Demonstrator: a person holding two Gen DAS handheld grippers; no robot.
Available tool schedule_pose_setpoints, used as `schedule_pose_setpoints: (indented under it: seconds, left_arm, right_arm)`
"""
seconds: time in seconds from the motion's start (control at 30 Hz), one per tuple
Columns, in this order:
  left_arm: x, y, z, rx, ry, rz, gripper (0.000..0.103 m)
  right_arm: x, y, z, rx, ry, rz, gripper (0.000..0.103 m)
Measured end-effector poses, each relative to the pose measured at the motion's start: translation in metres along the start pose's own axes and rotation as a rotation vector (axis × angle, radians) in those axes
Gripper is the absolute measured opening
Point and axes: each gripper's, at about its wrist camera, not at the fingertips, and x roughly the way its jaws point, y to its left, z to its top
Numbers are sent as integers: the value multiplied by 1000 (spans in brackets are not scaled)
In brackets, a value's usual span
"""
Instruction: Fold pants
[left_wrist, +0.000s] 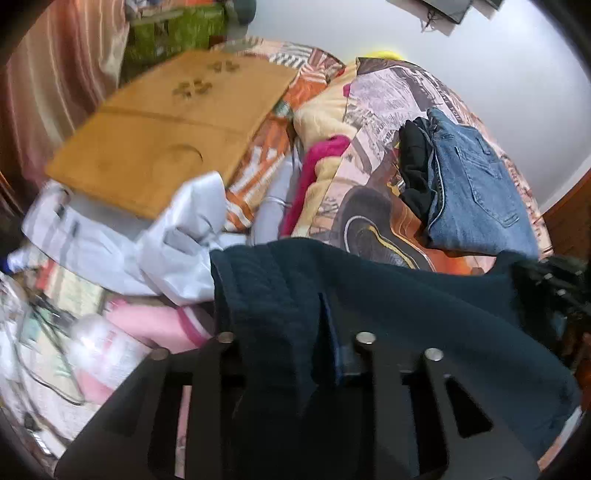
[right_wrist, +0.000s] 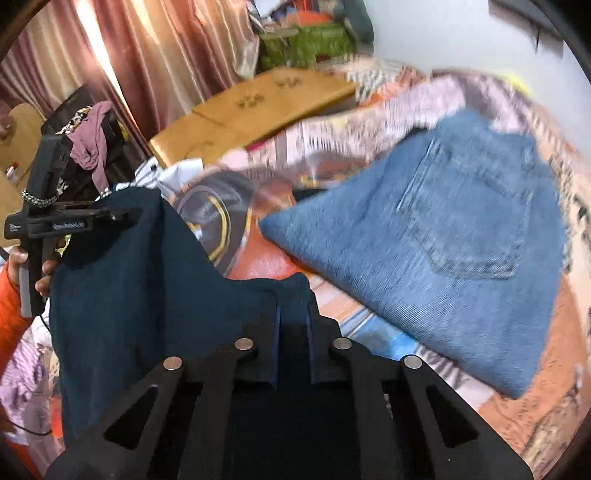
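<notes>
Dark teal pants (left_wrist: 388, 302) hang stretched between my two grippers above the bed. My left gripper (left_wrist: 325, 317) is shut on one top corner of the cloth; it also shows from outside in the right wrist view (right_wrist: 125, 216), gripping the pants' (right_wrist: 122, 280) far corner. My right gripper (right_wrist: 293, 314) is shut on the other corner, with cloth pinched between its blue pads (right_wrist: 277, 332). The rest of the pants hangs down below both grippers, hidden.
Folded blue jeans (right_wrist: 443, 243) lie on the patterned bedspread (left_wrist: 376, 206), beside a black garment (left_wrist: 415, 166). A wooden board (left_wrist: 177, 125), white bags (left_wrist: 155, 236) and clutter lie at the left. Curtains (right_wrist: 147, 55) hang behind.
</notes>
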Motion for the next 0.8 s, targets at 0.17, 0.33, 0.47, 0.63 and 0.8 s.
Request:
schedule_pose_setpoints:
  seconds: [0.17, 0.33, 0.47, 0.63, 0.8]
  left_arm:
    - [-34, -9, 8, 55, -95, 53, 19]
    - [-34, -9, 24, 84, -109, 97, 19]
    - [3, -17, 34, 118, -46, 153, 19]
    - [32, -20, 35, 133, 17, 179, 19]
    - [8, -23, 34, 134, 19, 144, 23]
  right_arm:
    - [-33, 15, 6, -72, -113, -78, 5]
    - [-45, -5, 20, -33, -166, -148, 5]
    - [-19, -38, 24, 59, -118, -162, 5]
    - [11, -52, 18, 131, -23, -145, 10]
    - [-11, -58, 16, 194, 1, -159, 39]
